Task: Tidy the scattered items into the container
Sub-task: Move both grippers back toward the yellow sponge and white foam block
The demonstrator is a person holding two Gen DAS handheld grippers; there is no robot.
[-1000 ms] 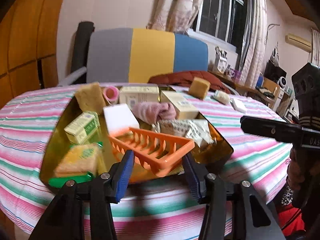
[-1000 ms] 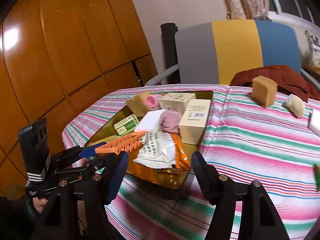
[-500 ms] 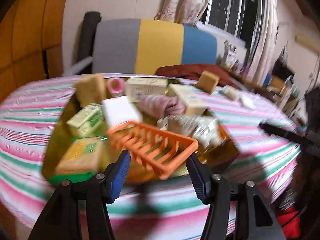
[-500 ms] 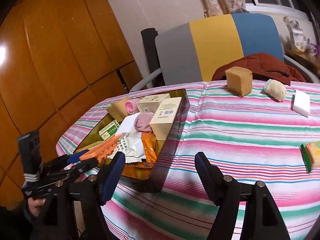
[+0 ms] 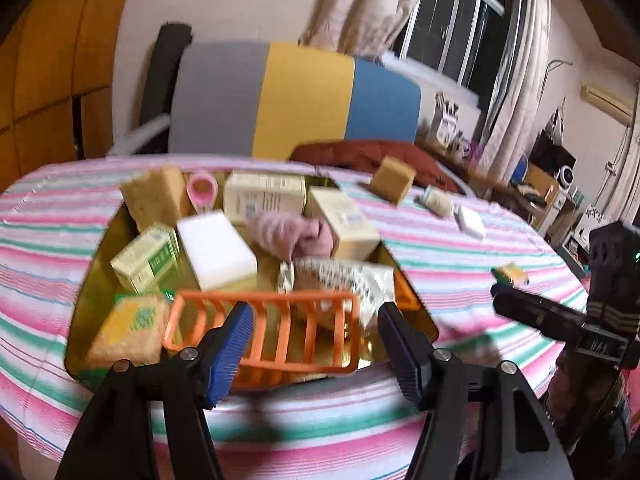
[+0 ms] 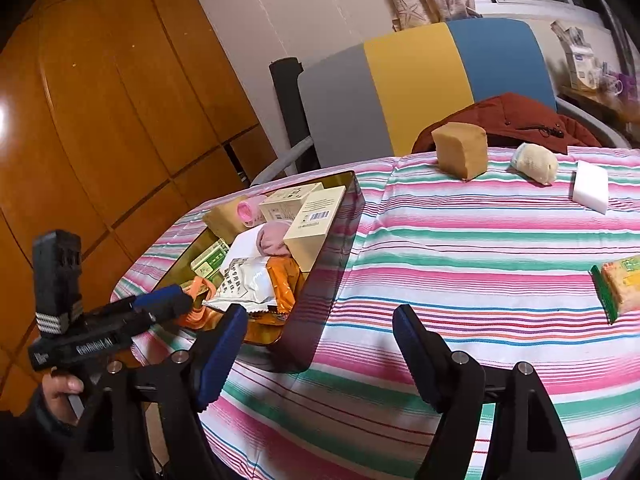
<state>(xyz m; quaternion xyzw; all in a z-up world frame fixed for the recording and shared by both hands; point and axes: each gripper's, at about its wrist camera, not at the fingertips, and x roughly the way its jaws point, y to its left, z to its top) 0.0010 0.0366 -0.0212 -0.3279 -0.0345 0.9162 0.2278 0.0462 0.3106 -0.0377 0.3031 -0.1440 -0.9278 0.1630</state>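
The rack (image 5: 264,332) is dropping flat into the tray (image 5: 86,280) — my left gripper (image 5: 312,344) jaws have just been opening, empty; right gripper (image 6: 316,352) also widening, hovering empty over the table (image 6: 460,264).

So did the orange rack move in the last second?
Yes. The orange rack went from tilted to lying along the gold tray's near rim. The left tool's jaws have just been opening, rack between them, ungripped.
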